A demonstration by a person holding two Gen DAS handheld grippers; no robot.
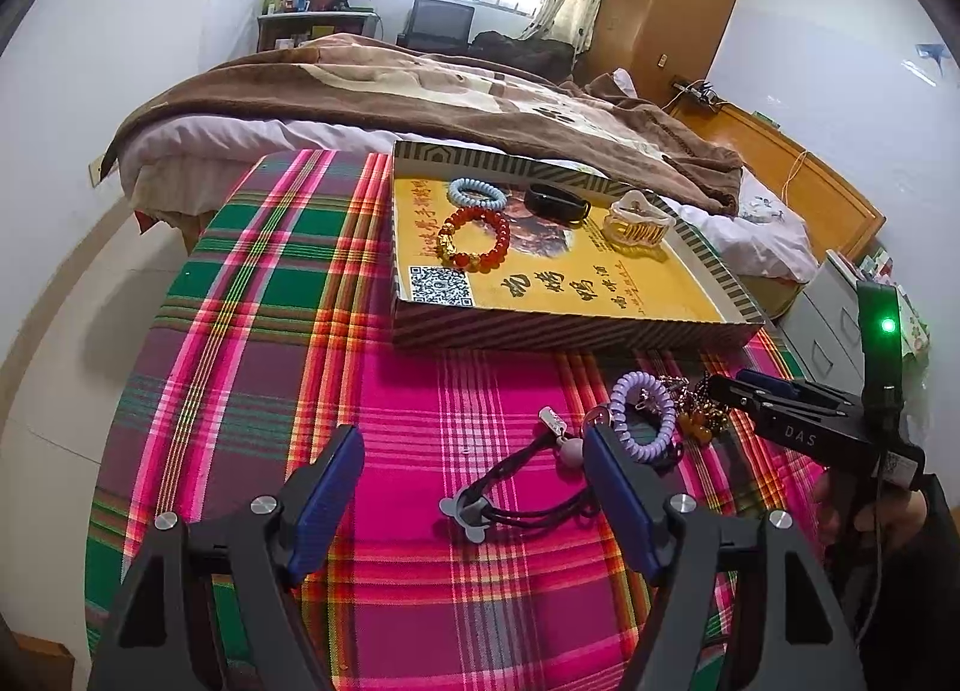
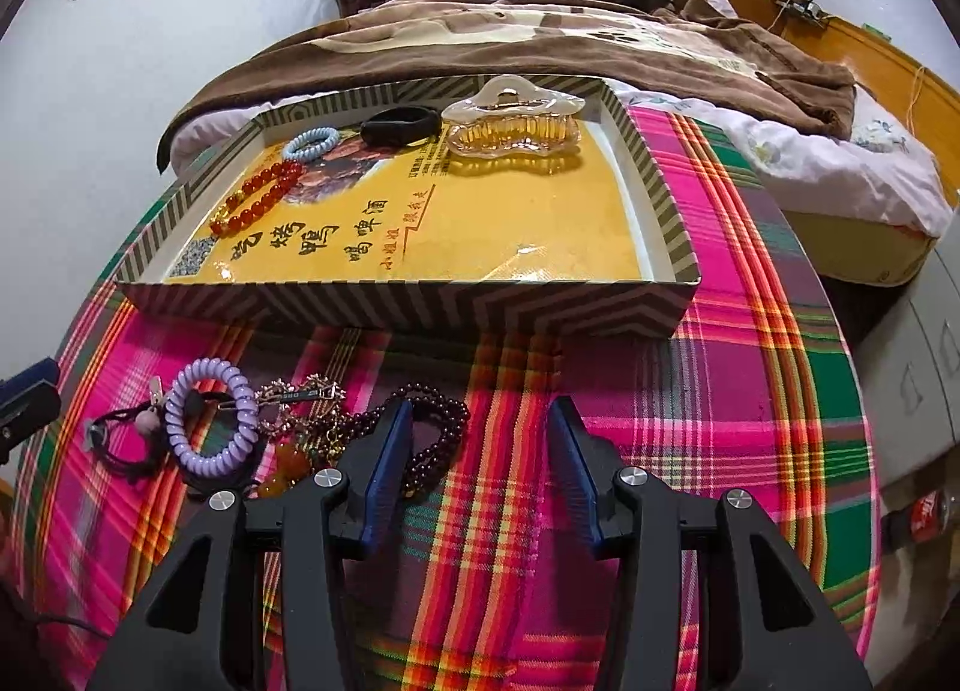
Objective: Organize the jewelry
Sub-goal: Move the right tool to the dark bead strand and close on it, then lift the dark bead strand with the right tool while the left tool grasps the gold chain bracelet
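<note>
Clearly tangling is the risk: the right hand-held gripper point(image 2: 480, 469) hangs partly open and empty beside the dark bead string point(image 2: 432, 433), which touches the purple coil band point(image 2: 210, 421) and charms on the table point(image 2: 750, 391). The left hand-held gripper point(image 1: 474, 487), wide and empty, straddles the black hair tie point(image 1: 522, 487). One pull could drag neighbours short of the tray point(image 2: 396, 307).

A shallow striped tray point(image 2: 384, 307) with a yellow printed floor holds four pieces: a red bead bracelet point(image 2: 258, 196) at its 9 o'clock, a pale blue coil tie point(image 2: 311, 142) and a black band point(image 2: 401, 124) toward 11, and a clear amber claw clip point(image 2: 513, 120) at 12. At the tray's 7 o'clock a lilac coil tie point(image 2: 210, 421), a black cord tie point(image 2: 120, 439), a dark bead strand point(image 2: 432, 433) and gold charms point(image 2: 300, 397) lie heaped together.
</note>
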